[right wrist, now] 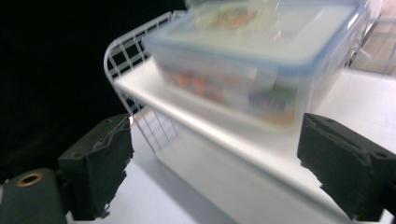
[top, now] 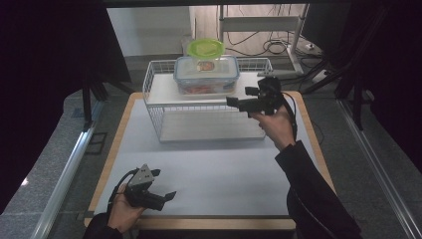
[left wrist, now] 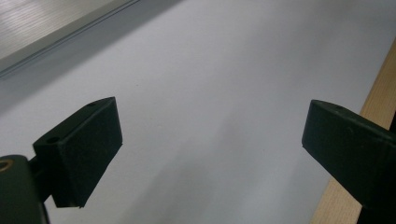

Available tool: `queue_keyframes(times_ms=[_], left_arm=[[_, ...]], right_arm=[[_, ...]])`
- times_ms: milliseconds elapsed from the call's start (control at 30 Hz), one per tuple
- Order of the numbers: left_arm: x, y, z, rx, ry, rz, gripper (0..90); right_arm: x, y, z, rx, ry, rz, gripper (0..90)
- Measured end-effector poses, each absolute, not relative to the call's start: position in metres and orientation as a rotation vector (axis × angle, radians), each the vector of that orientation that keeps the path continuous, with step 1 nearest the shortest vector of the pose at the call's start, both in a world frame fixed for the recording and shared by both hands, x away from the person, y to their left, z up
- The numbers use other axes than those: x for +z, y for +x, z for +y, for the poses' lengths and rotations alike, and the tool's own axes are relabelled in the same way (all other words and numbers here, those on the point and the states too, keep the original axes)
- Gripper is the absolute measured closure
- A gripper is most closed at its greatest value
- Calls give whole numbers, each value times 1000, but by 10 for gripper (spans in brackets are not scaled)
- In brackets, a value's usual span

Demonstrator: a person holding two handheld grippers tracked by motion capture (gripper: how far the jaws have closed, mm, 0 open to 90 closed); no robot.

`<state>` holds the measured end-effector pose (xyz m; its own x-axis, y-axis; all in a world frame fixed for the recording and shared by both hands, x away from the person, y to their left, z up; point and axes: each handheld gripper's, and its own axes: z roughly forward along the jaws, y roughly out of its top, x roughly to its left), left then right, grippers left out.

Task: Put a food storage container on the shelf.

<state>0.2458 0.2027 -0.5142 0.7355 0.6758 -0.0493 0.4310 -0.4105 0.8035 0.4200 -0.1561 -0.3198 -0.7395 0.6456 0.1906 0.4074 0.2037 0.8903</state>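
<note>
clear lidded box (top: 206, 74) on wire rack's (top: 155, 97) top shelf, just beyond wide-open, empty right tongs (top: 238, 103)

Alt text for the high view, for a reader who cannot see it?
A clear food container with a blue-trimmed lid sits on the top shelf of a white wire rack, a green-lidded tub on top of it. The right gripper, jaws open, is held beside the rack's right end. The left gripper, also open, rests near the table's front left corner.
</note>
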Motion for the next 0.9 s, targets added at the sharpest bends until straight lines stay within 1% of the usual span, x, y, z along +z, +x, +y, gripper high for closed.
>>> queue_keyframes(times_ms=[67,133,200,267,300,600,800,900], left_arm=[[-514,246,203,358,2069,834,47],[-514,246,203,361,2063,836,43],[-514,246,203,362,2063,836,43],[-514,246,203,363,2063,838,40],[-514,246,203,365,2065,837,40],[-515,245,202,375,2074,834,35],[-515,245,201,379,2081,830,35],[-516,245,201,379,2079,831,35]], right_arm=[[-325,414,-158,1543,990,2254,82],[-341,399,-163,1506,949,2264,62],[-347,394,-165,1487,939,2270,58],[-368,378,-174,1435,925,2276,46],[-368,378,-174,1435,925,2276,46],[-449,341,-205,1327,965,2325,38],[-469,329,-215,1281,972,2330,39],[-473,325,-217,1266,964,2333,38]])
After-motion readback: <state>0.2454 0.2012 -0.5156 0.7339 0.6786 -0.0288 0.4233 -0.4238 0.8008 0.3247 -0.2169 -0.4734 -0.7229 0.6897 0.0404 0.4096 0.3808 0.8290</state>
